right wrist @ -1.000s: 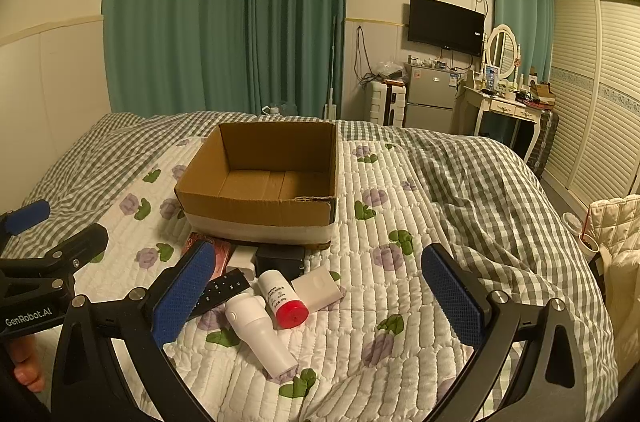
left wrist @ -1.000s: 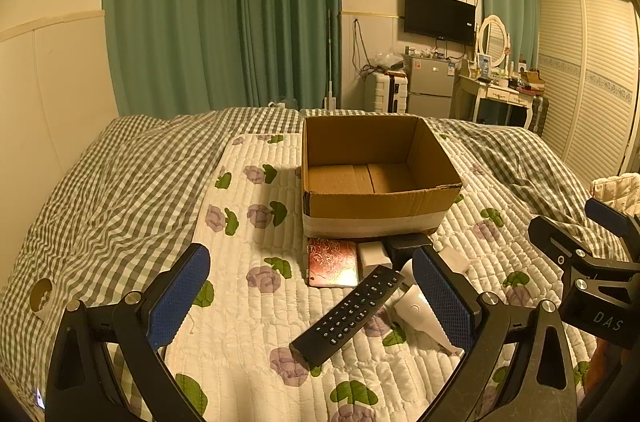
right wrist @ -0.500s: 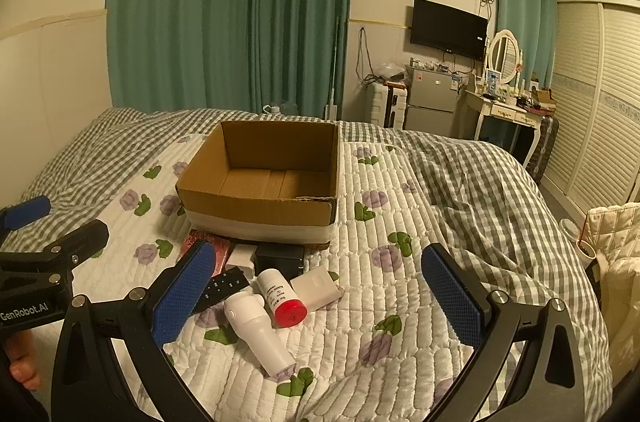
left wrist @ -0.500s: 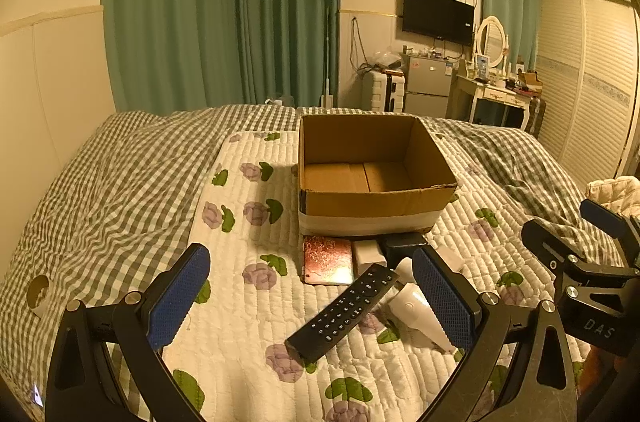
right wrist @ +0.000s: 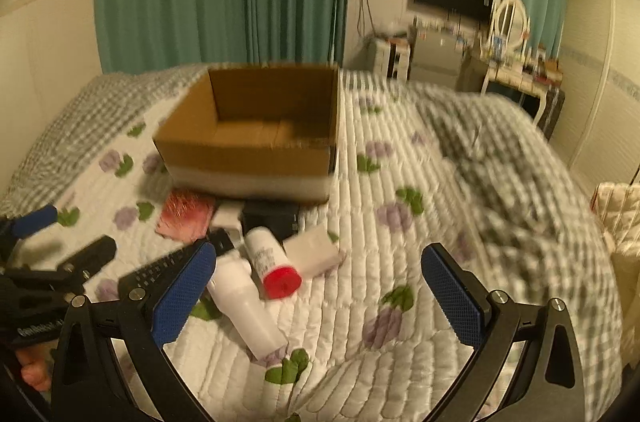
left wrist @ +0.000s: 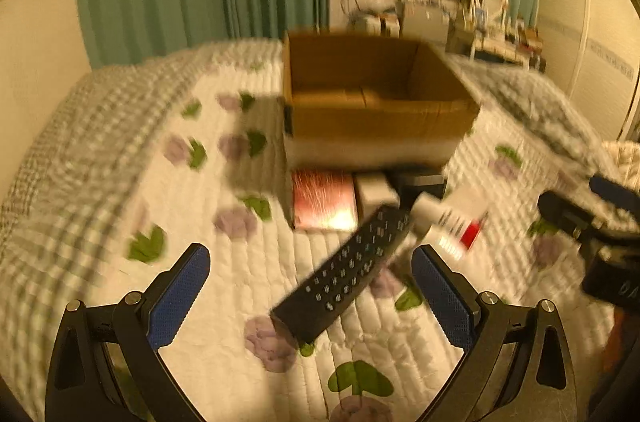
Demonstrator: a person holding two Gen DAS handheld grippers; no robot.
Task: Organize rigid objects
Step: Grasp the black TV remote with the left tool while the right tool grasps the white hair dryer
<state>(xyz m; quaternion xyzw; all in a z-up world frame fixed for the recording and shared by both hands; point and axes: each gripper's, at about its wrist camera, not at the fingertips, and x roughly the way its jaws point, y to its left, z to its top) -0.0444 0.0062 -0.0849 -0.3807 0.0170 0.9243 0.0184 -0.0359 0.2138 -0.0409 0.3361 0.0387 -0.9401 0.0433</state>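
Both grippers have dropped closer to the clutter in front of the cardboard box [left wrist: 376, 110], and both views are blurred. Left gripper [left wrist: 310, 298] has its jaws wide apart over the black remote [left wrist: 348, 272], which lies just before the box. Right gripper [right wrist: 320, 290] is also spread wide, holding nothing, above the red-capped bottle [right wrist: 272, 262] and white bottle [right wrist: 244, 306] near the box's front.
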